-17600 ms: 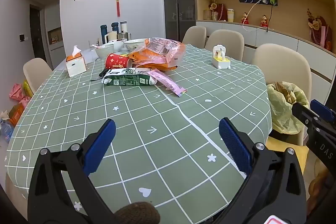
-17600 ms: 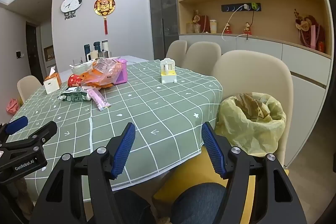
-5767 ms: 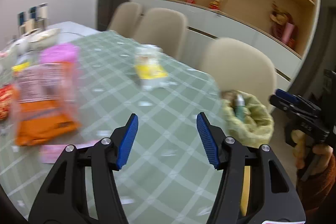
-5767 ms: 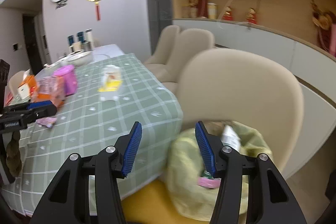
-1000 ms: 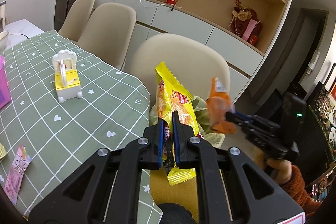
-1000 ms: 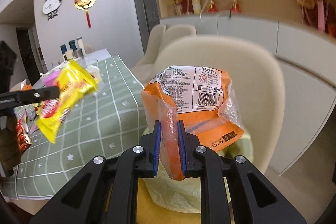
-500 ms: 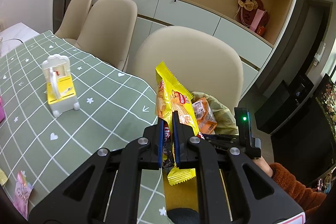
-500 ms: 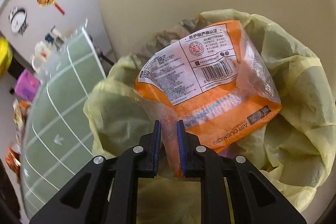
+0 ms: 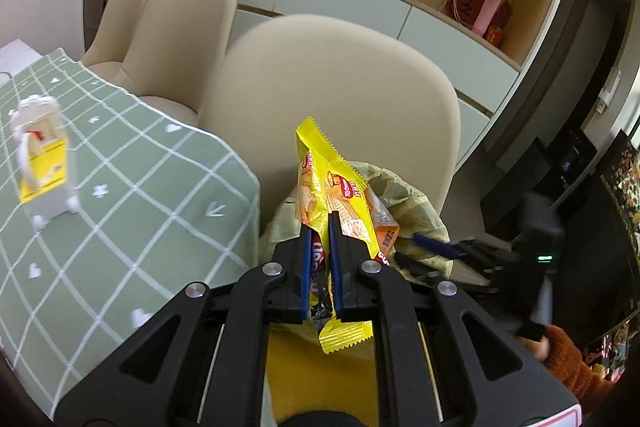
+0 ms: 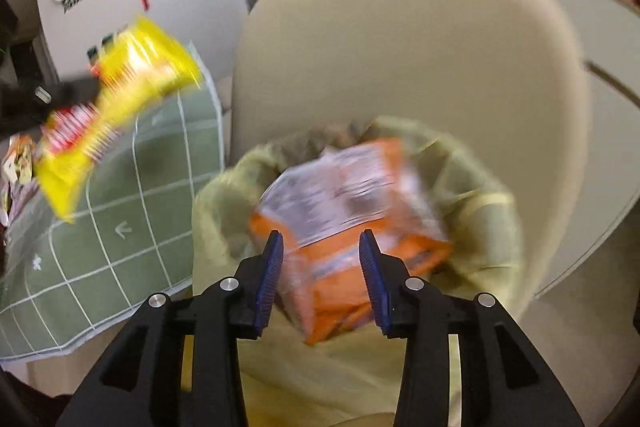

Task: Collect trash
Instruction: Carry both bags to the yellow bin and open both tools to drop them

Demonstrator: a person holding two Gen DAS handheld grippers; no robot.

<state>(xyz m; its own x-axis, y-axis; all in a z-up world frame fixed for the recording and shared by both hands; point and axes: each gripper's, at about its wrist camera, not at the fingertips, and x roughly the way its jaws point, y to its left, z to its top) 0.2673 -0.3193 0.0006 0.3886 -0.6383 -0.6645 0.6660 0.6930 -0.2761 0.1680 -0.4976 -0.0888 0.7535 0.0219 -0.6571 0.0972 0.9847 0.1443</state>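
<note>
- Between our left gripper's point(image 9: 319, 267) clenched fingers stands the yellow snack packet point(image 9: 328, 195), pinched near its lower end, its long axis upright and its sealed top edge pointing up and away from us.
- Just ahead of and below that packet lies the mouth of the yellow-green trash bag point(image 9: 416, 203), so we judge the coming move to be a short carry forward over the bag, then a release; the left gripper is the one that holds trash.
- Ahead of our right gripper point(image 10: 322, 267), whose fingers are spread and hold nothing, the orange package point(image 10: 352, 211) sits in the bag's opening point(image 10: 480, 211), label side up; blur hides whether it has settled.
- Behind the bag rises the beige chair back point(image 10: 400, 47); the bag stands on the chair's seat.
- To the left of both grippers lies the green checked tabletop point(image 9: 120, 187), with a small yellow-and-white holder point(image 9: 40, 171) on it.
</note>
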